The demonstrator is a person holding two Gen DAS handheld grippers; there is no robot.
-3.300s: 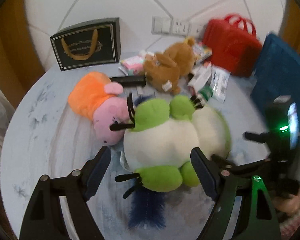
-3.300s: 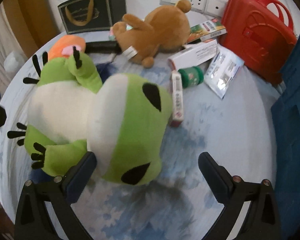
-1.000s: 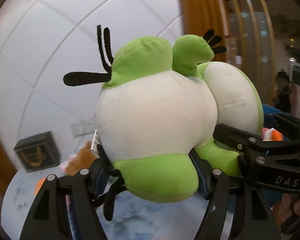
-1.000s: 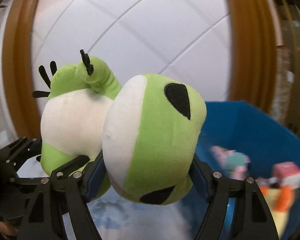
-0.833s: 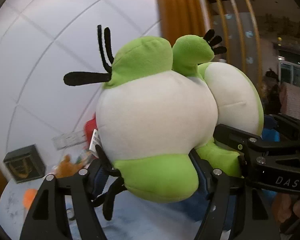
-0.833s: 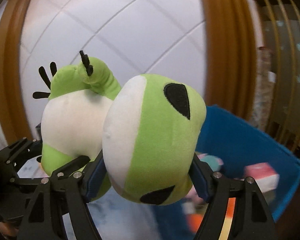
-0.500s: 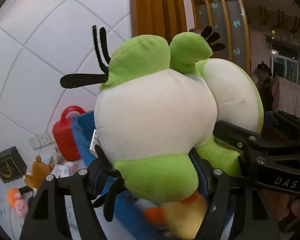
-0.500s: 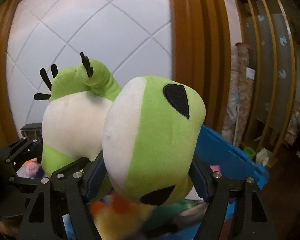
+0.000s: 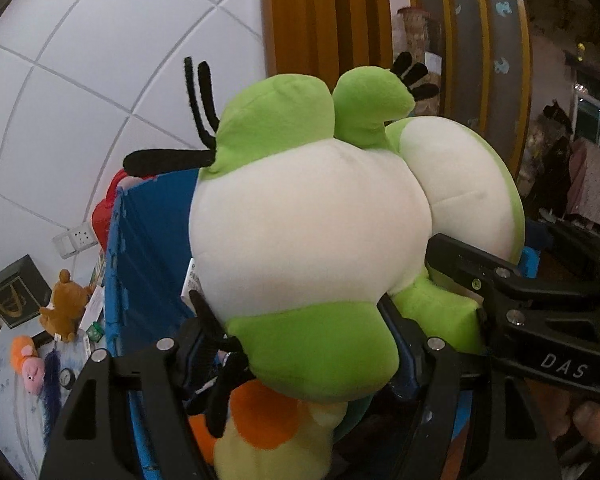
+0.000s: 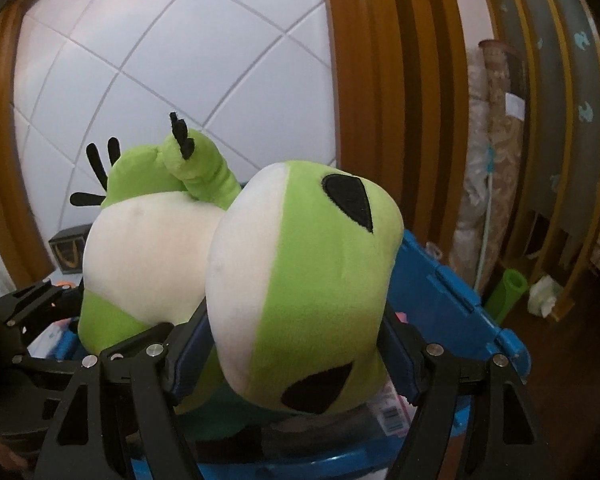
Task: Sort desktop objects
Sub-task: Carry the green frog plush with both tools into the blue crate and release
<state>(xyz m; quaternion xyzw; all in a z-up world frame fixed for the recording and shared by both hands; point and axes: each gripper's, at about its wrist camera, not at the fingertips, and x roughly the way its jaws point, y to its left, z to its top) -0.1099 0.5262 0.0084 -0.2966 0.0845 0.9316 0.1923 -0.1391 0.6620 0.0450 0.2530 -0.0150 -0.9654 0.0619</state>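
Both grippers hold one big green and white frog plush (image 9: 308,236) in the air over the open blue bin (image 9: 148,256). My left gripper (image 9: 296,352) is shut on its lower body. My right gripper (image 10: 296,344) is shut on its head (image 10: 320,288), and shows at the right of the left wrist view (image 9: 512,304). The bin's far wall (image 10: 448,300) lies behind the head. An orange and yellow plush (image 9: 268,420) lies in the bin right under the frog.
On the table at far left lie a brown bear plush (image 9: 64,308), a pink and orange pig plush (image 9: 26,364), a black gift box (image 9: 14,292) and small packets. A red bag (image 9: 104,212) stands behind the bin. Wooden slats and shelves stand to the right.
Both grippers have carried the frog plush from above the table to over the blue bin. The bin's contents now show right beneath it. The grip has not changed.
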